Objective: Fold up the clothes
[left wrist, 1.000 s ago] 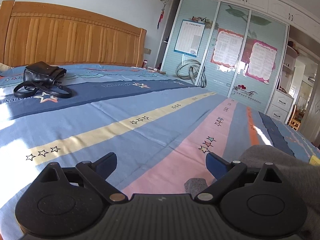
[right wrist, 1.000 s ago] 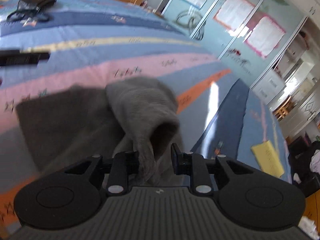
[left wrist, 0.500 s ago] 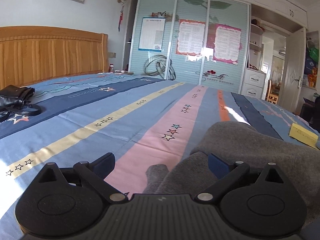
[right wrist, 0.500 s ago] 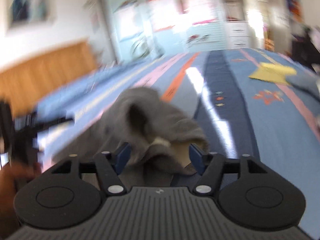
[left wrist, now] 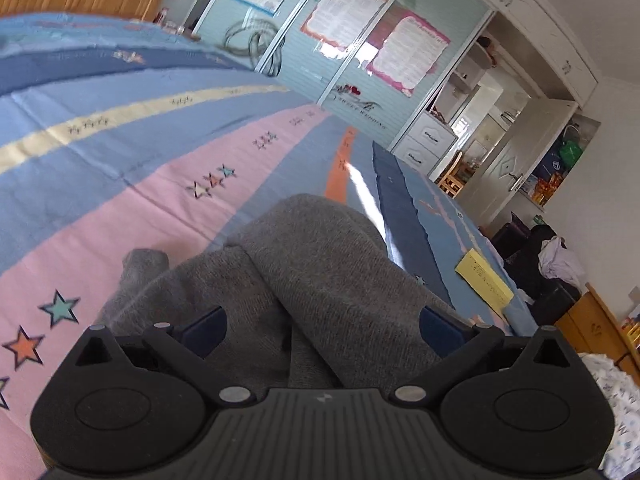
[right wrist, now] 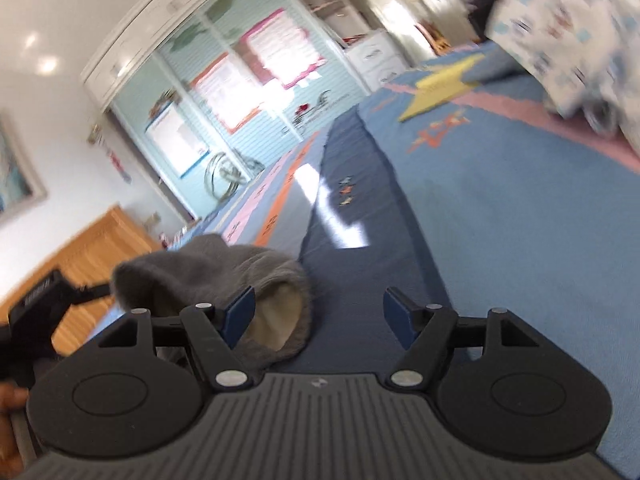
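A: Start on your left. What is your left hand-held gripper (left wrist: 322, 326) doing?

B: Its two blue fingers (left wrist: 204, 330) are spread wide, released, gripping nothing. The grey garment (left wrist: 320, 264) lies bunched between and ahead of them on the bed (left wrist: 120, 200), and the cloth runs under the right finger.

A: Where does the garment sit on the bedspread?

B: Across the pink stripe and the blue one beside it, with a folded layer slanting over the lower layer (a small stub of the cloth sticks out at its left edge). Beyond it you have an orange stripe, then a dark blue band. A yellow paper (left wrist: 484, 280) lies near the bed's right edge, well apart from the garment.

A: And the far wall?

B: A wardrobe (left wrist: 340, 40) with posters on its sliding doors.

A: Now your right hand-held gripper (right wrist: 318, 316)?

B: Also released, jaws wide apart, nothing between them but the dark blue band. The grey garment (right wrist: 208, 272) sits to the left, just beside the left finger (right wrist: 240, 312), showing a pale lining at its open end. Whether the finger touches it, I cannot tell (the view is blurred). On the far right a patterned white cloth (right wrist: 568, 32) lies at the bed's edge.
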